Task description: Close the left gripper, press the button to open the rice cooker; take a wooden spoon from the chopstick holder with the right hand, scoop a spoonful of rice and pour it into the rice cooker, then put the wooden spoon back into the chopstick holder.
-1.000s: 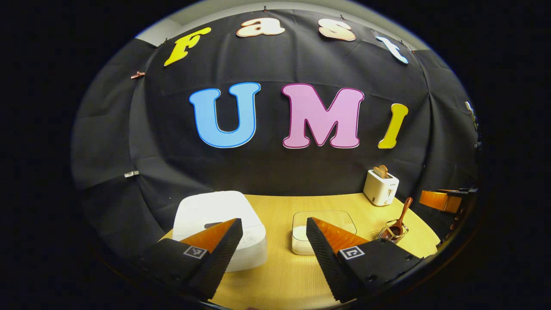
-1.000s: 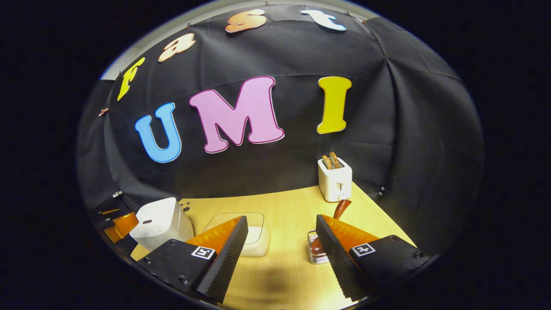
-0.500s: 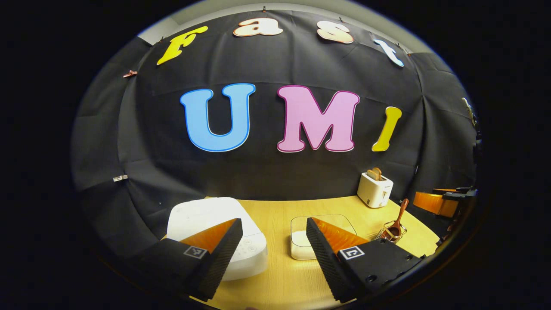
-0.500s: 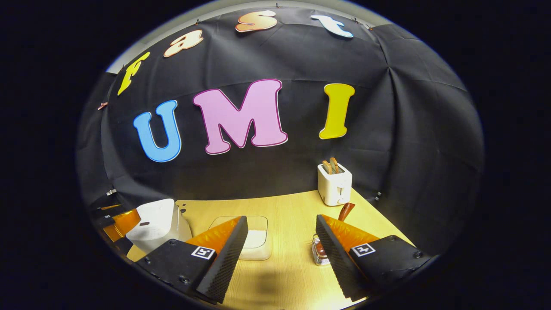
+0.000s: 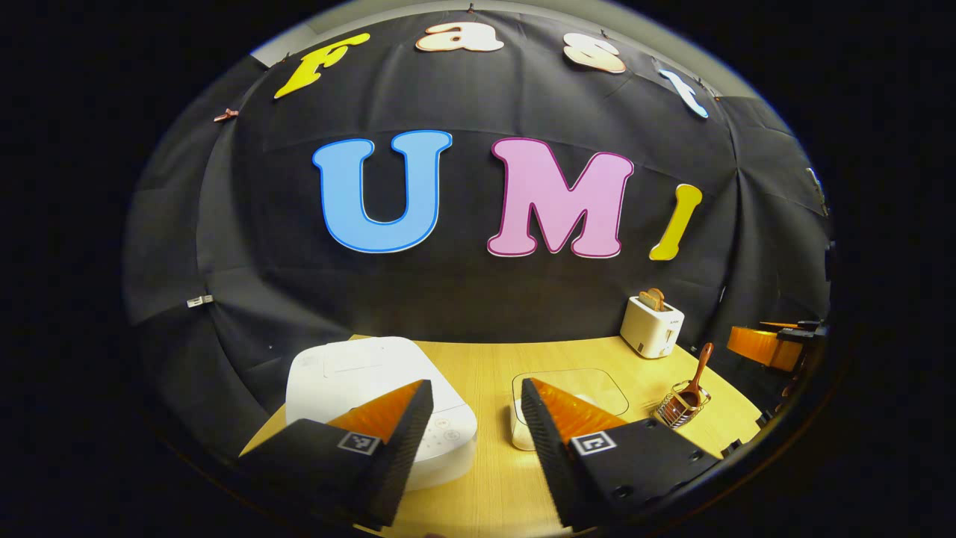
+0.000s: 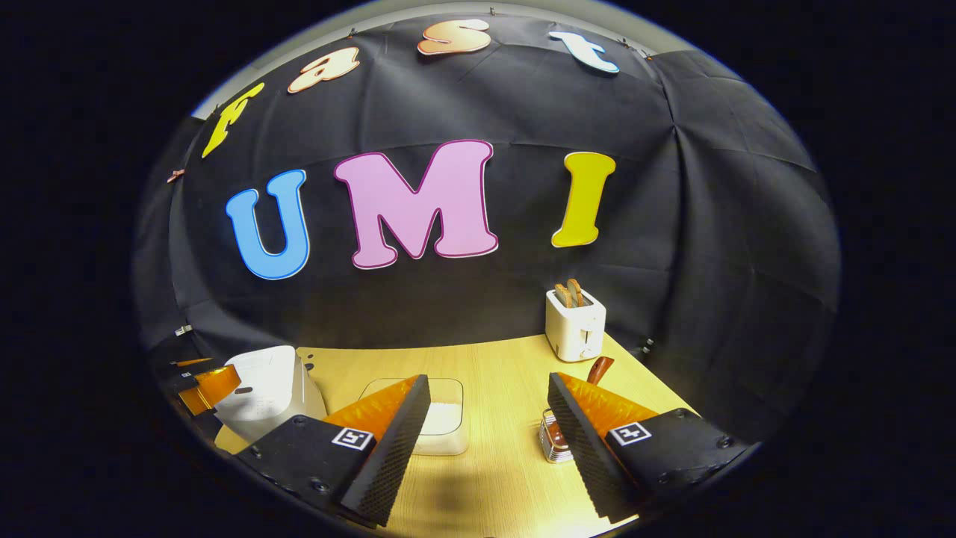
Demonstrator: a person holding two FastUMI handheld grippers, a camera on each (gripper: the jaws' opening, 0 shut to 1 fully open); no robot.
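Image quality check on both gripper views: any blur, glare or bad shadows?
Left gripper view: sharp, heavy fisheye bending of the table, rice cooker evenly lit with no glare. Right gripper view: also sharp, a soft shadow on the table between the open fingers, toaster bright but not blown out.

One white rice cooker [image 5: 377, 388] sits at the left of the desk [image 5: 493, 478]. One clear container of rice [image 6: 445, 422] stands mid-desk. One wire chopstick holder [image 5: 674, 409] to the right carries one wooden spoon [image 5: 699, 368]. One white toaster [image 6: 573, 326] at the far right holds two slices of toast [image 6: 572, 293]. Two hand-held grippers are there: left hand-held gripper [image 5: 476, 448] and right hand-held gripper [image 6: 489, 448].
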